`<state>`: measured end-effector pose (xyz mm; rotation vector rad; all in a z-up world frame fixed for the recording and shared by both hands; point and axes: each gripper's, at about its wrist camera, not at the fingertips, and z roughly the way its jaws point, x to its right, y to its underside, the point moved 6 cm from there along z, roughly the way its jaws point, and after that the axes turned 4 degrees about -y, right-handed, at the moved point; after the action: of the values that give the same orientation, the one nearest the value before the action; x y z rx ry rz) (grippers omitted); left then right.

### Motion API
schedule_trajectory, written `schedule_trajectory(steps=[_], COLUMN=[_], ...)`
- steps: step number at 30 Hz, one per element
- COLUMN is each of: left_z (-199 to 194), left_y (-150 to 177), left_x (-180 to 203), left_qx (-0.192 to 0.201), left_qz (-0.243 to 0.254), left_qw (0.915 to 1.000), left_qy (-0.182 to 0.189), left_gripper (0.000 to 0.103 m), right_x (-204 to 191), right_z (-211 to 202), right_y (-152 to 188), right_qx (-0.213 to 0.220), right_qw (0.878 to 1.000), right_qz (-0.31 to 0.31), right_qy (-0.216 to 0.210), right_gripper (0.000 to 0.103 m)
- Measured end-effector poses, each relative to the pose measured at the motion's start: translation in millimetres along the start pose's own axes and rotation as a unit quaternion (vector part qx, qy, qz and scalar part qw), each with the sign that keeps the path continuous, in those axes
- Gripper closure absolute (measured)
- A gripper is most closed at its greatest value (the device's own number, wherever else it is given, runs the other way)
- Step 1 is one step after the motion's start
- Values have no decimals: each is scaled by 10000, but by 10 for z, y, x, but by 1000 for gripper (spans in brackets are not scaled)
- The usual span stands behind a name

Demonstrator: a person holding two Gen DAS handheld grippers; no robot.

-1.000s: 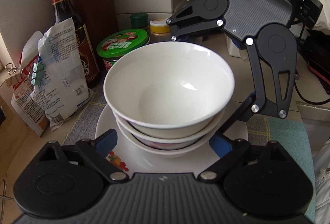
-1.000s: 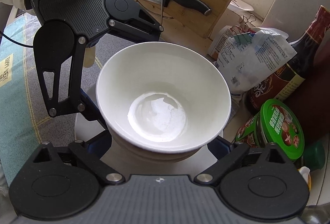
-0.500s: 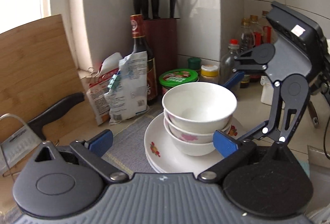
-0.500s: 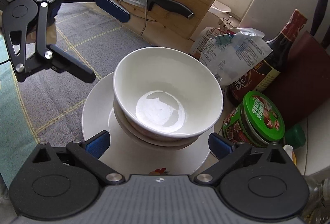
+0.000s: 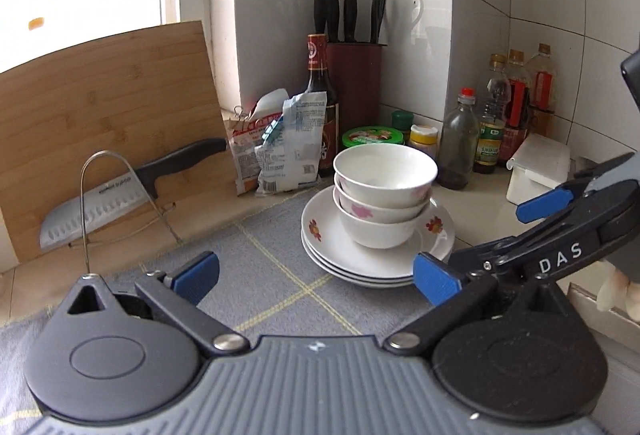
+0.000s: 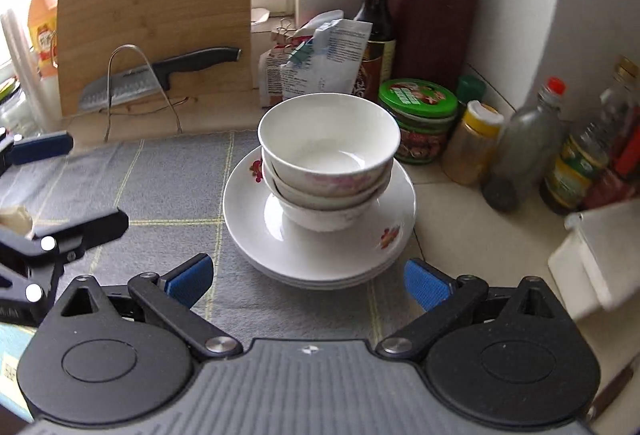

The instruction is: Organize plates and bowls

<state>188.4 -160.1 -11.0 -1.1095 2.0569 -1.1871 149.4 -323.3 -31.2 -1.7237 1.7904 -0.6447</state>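
Three white bowls [image 5: 382,191] [image 6: 328,159] with pink flowers sit nested on a stack of white plates [image 5: 332,239] [image 6: 248,211], all on a grey mat. My left gripper [image 5: 316,277] hangs open in front of the stack, clear of it, with nothing between its blue pads. My right gripper [image 6: 306,281] is also open and empty, a little back from the plates' near rim. In the left wrist view the right gripper's fingers [image 5: 544,201] reach in from the right edge. The left gripper's fingers [image 6: 40,149] show at the left edge of the right wrist view.
Behind the stack stand a green-lidded tin [image 6: 418,119], a dark sauce bottle [image 5: 320,95], clipped packets [image 5: 280,151], a knife block [image 5: 352,83] and several bottles [image 5: 504,119]. A cutting board [image 5: 108,107] with a knife on a wire rack [image 5: 120,191] leans at left. A white box [image 5: 536,171] sits right.
Both grippers have pulled back from the top bowl, which stays on the stack. Their jaws opened wider and the views levelled out, so the whole stack now shows ahead.
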Motion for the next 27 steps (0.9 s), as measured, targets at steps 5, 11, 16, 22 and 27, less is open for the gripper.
schedule_trajectory(steps=[5,11,16,22,27], left_z=[-245,-428,-518,-532,-538], left_y=[82,93,58,63,66], left_x=[36,28,4,-2,-6], left_qx=[-323,-445,-467,-541,-560], left_qz=[-42,-145,-179,-220,-249], left_qw=[9993,9985,9977,9965,9962], left_qy=[-200,-296,-453,-593,-615], left_gripper=[1,1,1,1,0], right_x=[-168,-225,-226,-231,-249], right_z=[-307,-538,-680,-764,-779], right_y=[196,321,351,366,374], right_qx=[77,155,283,367,363], right_qw=[9981,9960,9948,9943,9945], right_qz=[355,581,667,737,728], right_qy=[504,660,711,681,659], right_gripper=[0,0,0,0,0])
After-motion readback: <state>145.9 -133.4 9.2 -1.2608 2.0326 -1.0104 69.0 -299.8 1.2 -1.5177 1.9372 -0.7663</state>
